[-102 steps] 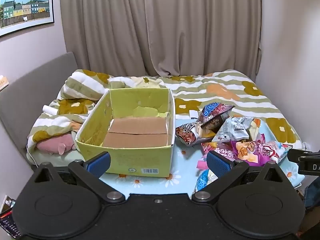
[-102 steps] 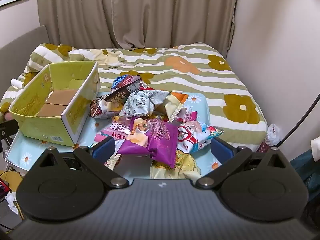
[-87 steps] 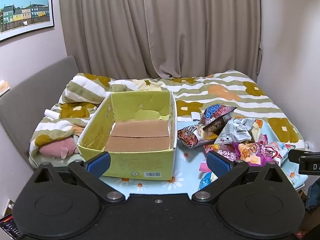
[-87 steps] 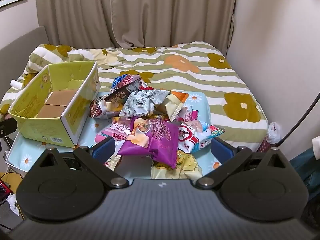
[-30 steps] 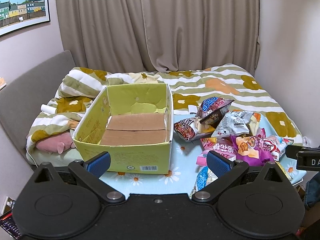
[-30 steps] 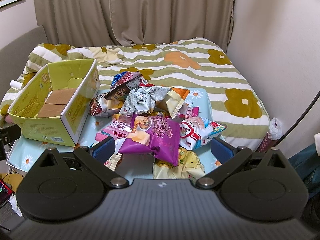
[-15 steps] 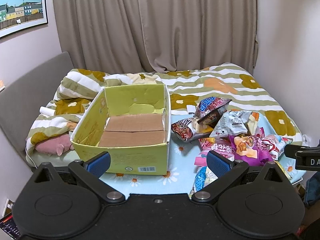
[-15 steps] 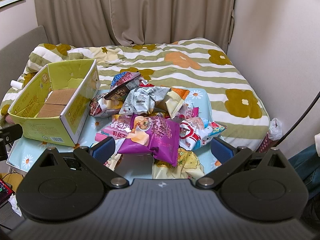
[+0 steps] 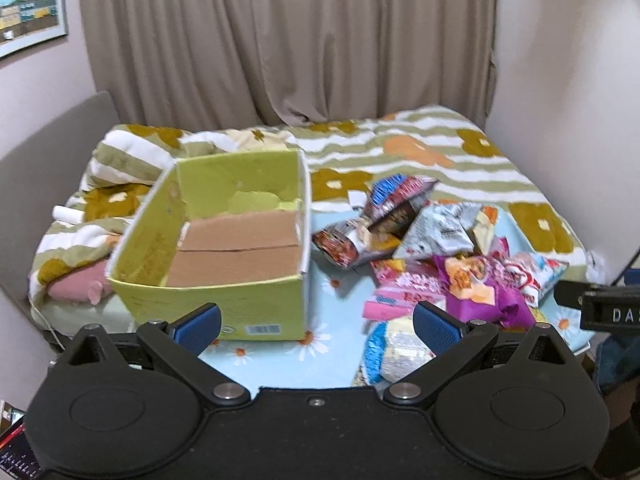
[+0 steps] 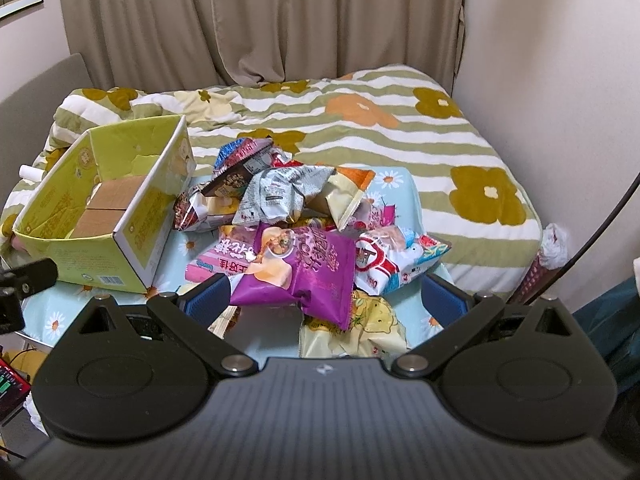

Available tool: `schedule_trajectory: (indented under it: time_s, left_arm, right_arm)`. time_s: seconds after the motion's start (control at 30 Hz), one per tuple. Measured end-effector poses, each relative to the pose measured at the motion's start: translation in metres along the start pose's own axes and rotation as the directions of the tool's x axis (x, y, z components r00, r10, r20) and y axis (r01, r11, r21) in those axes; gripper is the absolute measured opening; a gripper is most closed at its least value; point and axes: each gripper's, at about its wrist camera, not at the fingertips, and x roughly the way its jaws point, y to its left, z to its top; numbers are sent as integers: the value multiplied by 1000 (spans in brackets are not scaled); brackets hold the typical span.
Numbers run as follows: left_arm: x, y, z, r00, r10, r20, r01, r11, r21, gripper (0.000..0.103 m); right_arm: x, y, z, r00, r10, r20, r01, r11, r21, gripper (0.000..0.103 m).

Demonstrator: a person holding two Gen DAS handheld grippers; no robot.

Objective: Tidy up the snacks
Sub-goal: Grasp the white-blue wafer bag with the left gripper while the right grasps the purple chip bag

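An open yellow-green cardboard box (image 9: 224,300) (image 10: 140,216) stands on the left of a light blue daisy-print cloth, with only its brown flaps showing inside. To its right lies a pile of snack bags: a purple chip bag (image 10: 304,264) (image 9: 480,292) in front, a pink packet (image 10: 218,260), a grey bag (image 10: 280,192) and a red-and-white bag (image 10: 388,260). My left gripper (image 9: 316,326) is open and empty, short of the box's front. Just short of the purple bag, my right gripper (image 10: 326,300) is open and empty too.
The cloth (image 9: 340,344) lies on a bed with a striped flower quilt (image 10: 360,120). A pink soft toy (image 9: 76,290) lies left of the box. Curtains (image 9: 280,40) hang behind, a wall (image 10: 560,80) closes the right, and a black cable (image 10: 592,236) runs at the right edge.
Both grippers have drifted slightly, the left view swinging a little leftward and blurring. Box and snacks have stayed where they were, and both grippers stay open.
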Motion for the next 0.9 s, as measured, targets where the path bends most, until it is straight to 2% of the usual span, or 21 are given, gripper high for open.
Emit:
schedule_trajectory:
  time_s: [0.17, 0.3, 0.53, 0.73, 0.9]
  left_arm:
    - [33, -20, -2, 993, -82, -80, 85, 996, 28, 103]
    - [61, -37, -7, 985, -117, -129, 124, 991, 46, 103]
    - [111, -66, -16, 972, -130, -197, 149, 985, 90, 103]
    - [147, -80, -27, 957, -119, -263, 152, 983, 106, 103]
    - [168, -83, -32, 952, -105, -288, 140, 985, 104, 102]
  right_arm:
    - [25, -15, 8, 998, 37, -53, -36, 999, 34, 103]
    - [53, -23, 12, 993, 73, -93, -67, 996, 66, 103]
    - [107, -34, 17, 974, 154, -168, -131, 982, 138, 103]
    - [147, -39, 17, 950, 226, -217, -181, 961, 208, 103]
    - [169, -42, 16, 923, 293, -249, -226, 937, 267, 103]
